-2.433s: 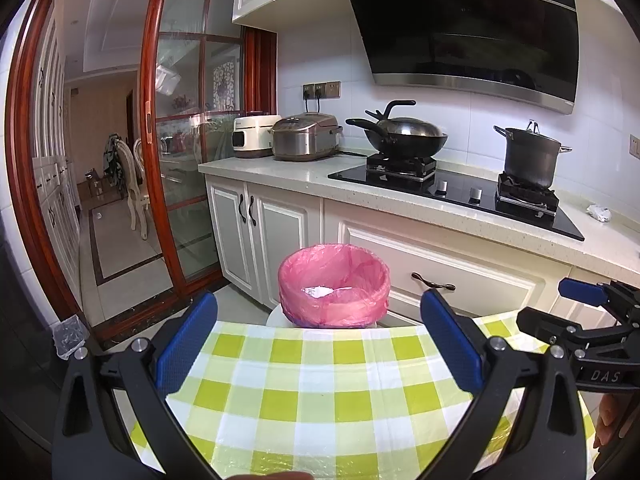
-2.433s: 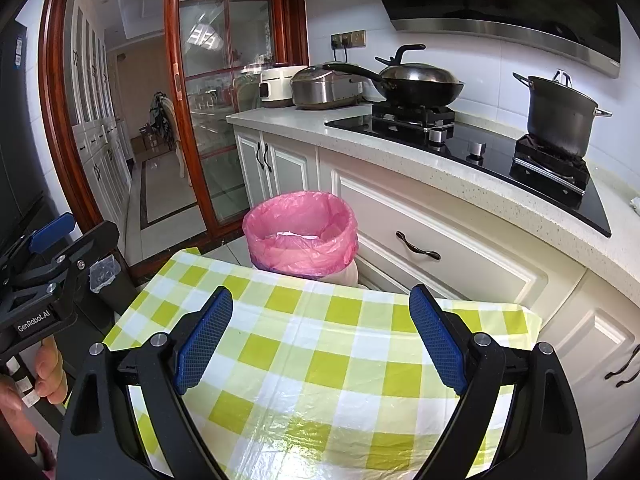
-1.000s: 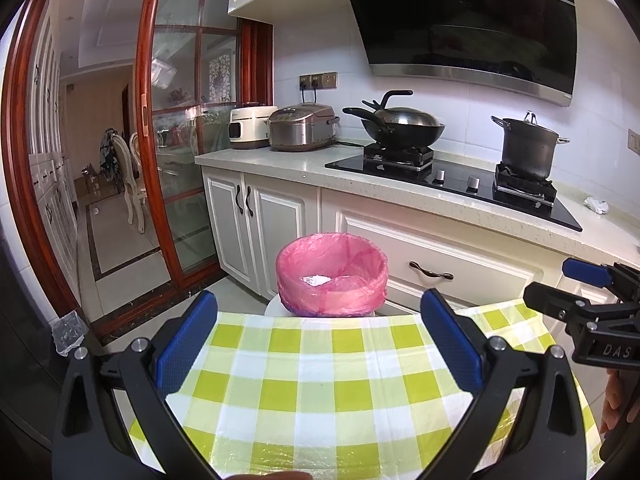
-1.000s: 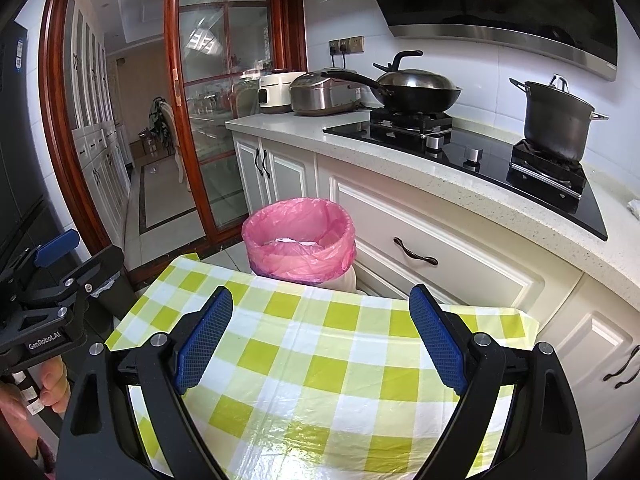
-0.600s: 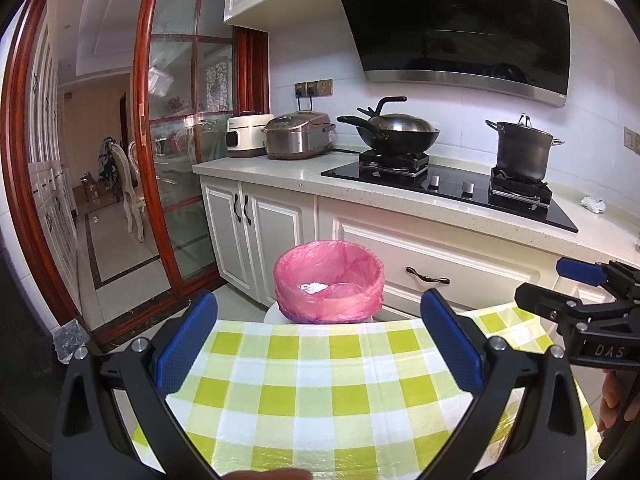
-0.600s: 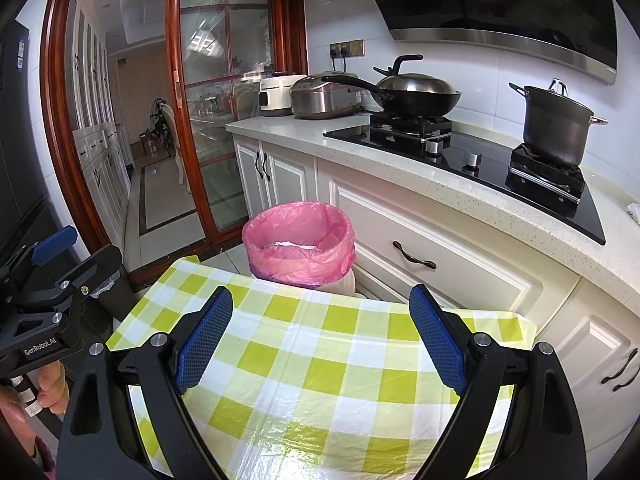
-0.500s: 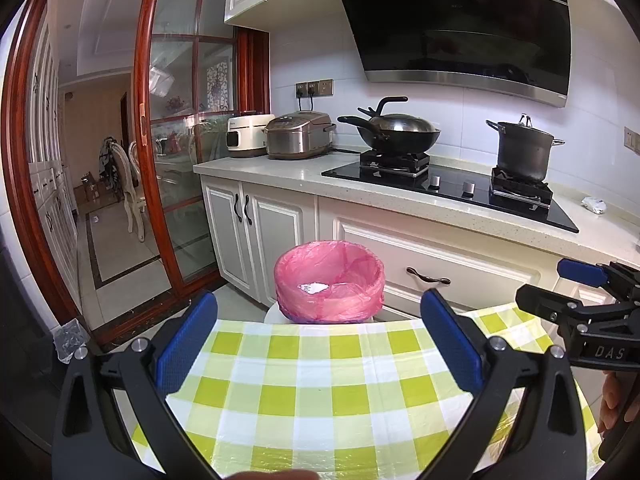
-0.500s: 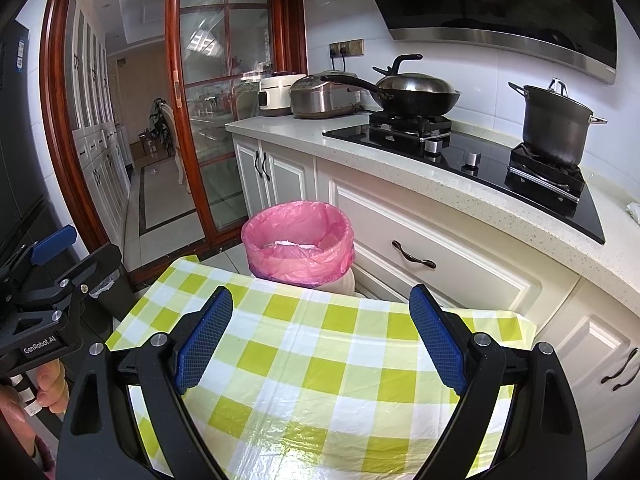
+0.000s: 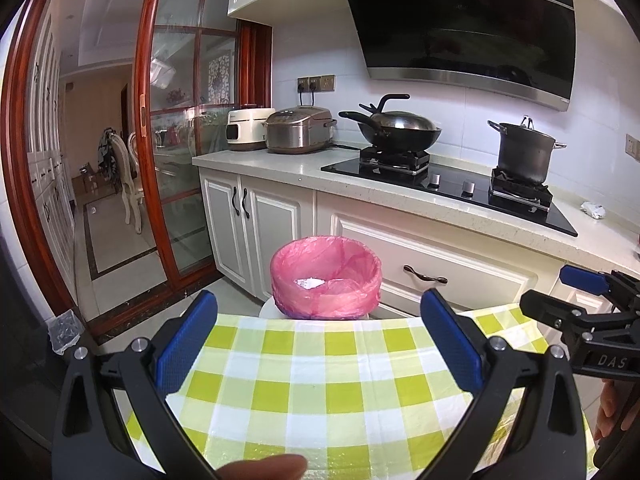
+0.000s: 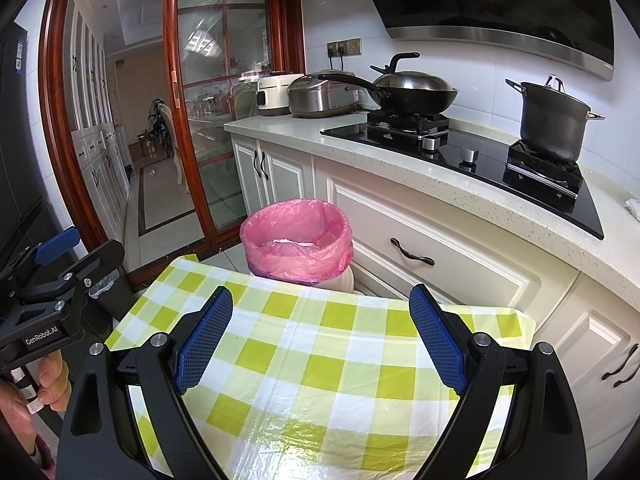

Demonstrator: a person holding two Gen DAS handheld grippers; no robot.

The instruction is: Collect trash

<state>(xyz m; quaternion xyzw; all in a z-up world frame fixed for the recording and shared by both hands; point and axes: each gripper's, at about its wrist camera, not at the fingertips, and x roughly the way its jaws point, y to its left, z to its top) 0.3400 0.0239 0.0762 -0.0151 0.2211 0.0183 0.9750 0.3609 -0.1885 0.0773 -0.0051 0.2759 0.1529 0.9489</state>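
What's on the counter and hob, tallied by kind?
Cookers: 2 — white one, steel one
Pans on the hob: 2 — wok, stockpot
Crumpled white scraps: 1
Total: 5

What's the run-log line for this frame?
left gripper: open, empty | right gripper: open, empty | pink-lined bin: beyond checked table, white scrap inside | crumpled trash: on counter

Bright, sharp frames — fisheye-bent edges, dark vignetted corners
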